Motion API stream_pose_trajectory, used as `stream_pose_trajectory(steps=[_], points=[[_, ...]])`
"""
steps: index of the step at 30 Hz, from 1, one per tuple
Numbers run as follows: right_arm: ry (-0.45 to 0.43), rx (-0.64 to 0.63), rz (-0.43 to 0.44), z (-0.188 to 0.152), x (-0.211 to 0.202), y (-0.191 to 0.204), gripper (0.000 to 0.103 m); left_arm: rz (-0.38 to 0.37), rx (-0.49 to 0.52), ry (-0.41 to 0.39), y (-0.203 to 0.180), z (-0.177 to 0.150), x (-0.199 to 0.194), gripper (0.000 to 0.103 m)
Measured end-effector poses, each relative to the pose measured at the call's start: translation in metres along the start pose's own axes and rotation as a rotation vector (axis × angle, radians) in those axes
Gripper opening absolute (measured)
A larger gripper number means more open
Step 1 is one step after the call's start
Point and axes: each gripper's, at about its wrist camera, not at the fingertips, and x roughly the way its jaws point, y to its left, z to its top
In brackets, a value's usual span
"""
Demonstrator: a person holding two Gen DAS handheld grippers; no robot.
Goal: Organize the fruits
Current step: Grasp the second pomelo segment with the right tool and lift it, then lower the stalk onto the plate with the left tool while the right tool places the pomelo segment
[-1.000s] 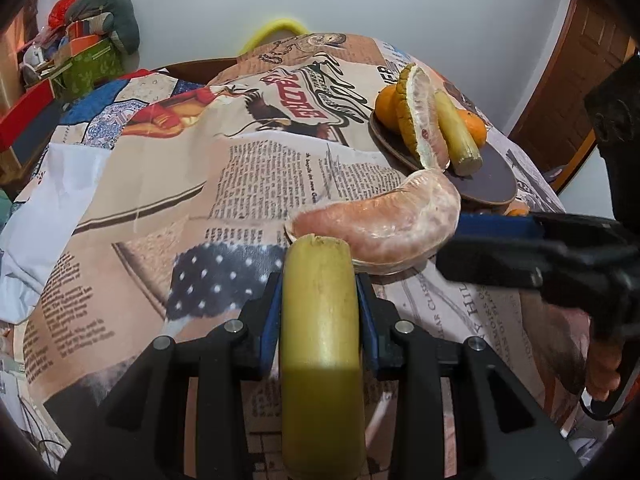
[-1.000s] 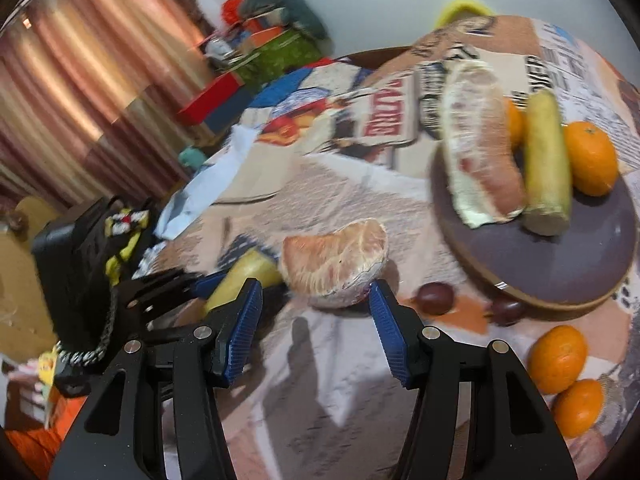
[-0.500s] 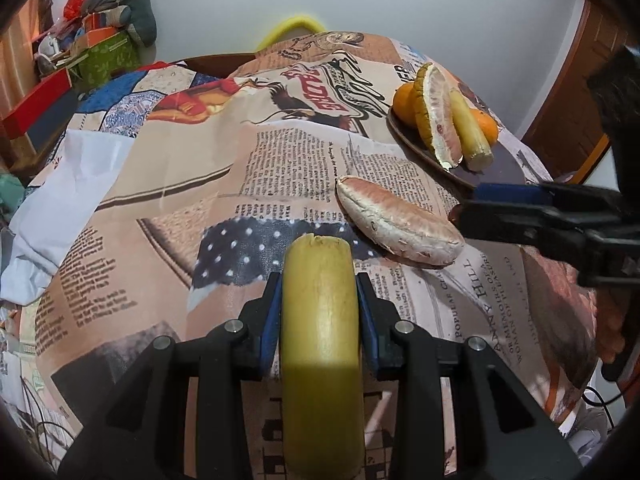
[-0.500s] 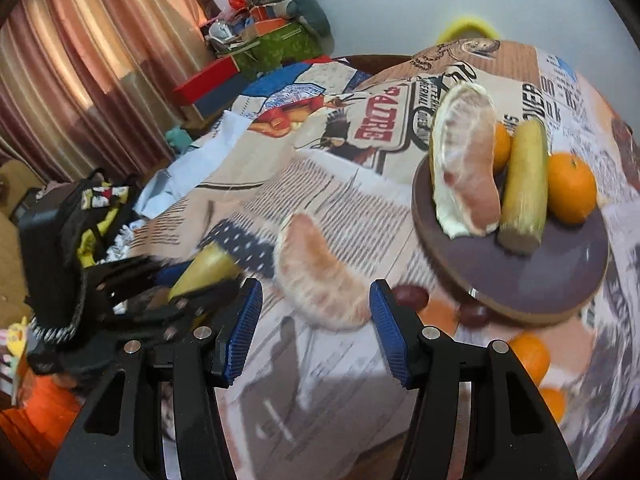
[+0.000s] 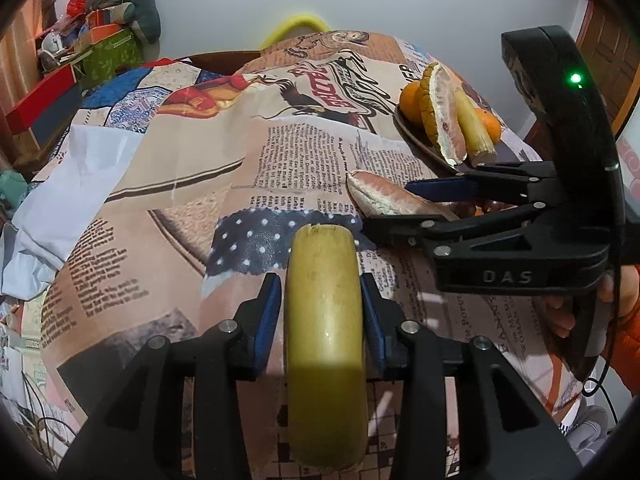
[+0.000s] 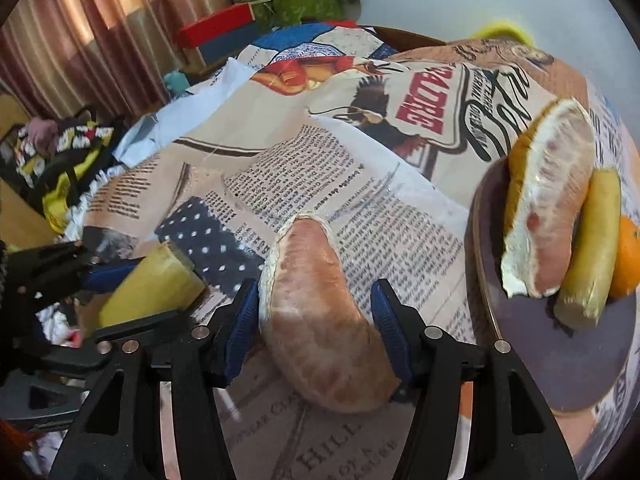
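Note:
My left gripper [image 5: 320, 308] is shut on a yellow banana piece [image 5: 325, 320], held above the newspaper-print tablecloth; it also shows in the right wrist view [image 6: 148, 288]. My right gripper [image 6: 316, 316] straddles a peeled pink pomelo segment [image 6: 316, 312] that lies on the cloth, pads close to its sides; the jaws are still apart. The segment shows in the left wrist view [image 5: 388, 200] between the right gripper's fingers [image 5: 444, 188]. A dark round plate [image 6: 560, 368] at the right holds a pomelo wedge [image 6: 556, 208], another banana piece [image 6: 592, 248] and oranges [image 6: 628, 256].
The table edge falls away at the front and left. A white cloth [image 5: 80, 168] lies at the left. Boxes and clutter [image 5: 92, 56] stand at the back left by a curtain [image 6: 80, 32]. A yellow chair back [image 5: 296, 26] shows behind the table.
My right gripper moved down and forward over the pomelo segment, so its pads now flank it. My left gripper still holds the banana piece and has drawn back a little.

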Motion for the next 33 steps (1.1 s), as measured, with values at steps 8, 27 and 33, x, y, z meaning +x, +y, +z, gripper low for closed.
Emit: stream_pose_trajectory(steps=[8,27,33], points=[[-0.054,0.023,-0.009,-0.005,-0.014,-0.004,0.042,0.017,0.014,-0.012,-0.005,0.005,-0.005,0.034],[-0.360,0.231,-0.141,-0.043,-0.150,-0.055,0.042,-0.061,0.147,-0.190,-0.085,0.055,-0.060,0.034],[-0.412,0.292,-0.211,-0.058,-0.174,-0.079,0.042,-0.108,0.171,-0.211,-0.111,0.075,-0.056,0.034]])
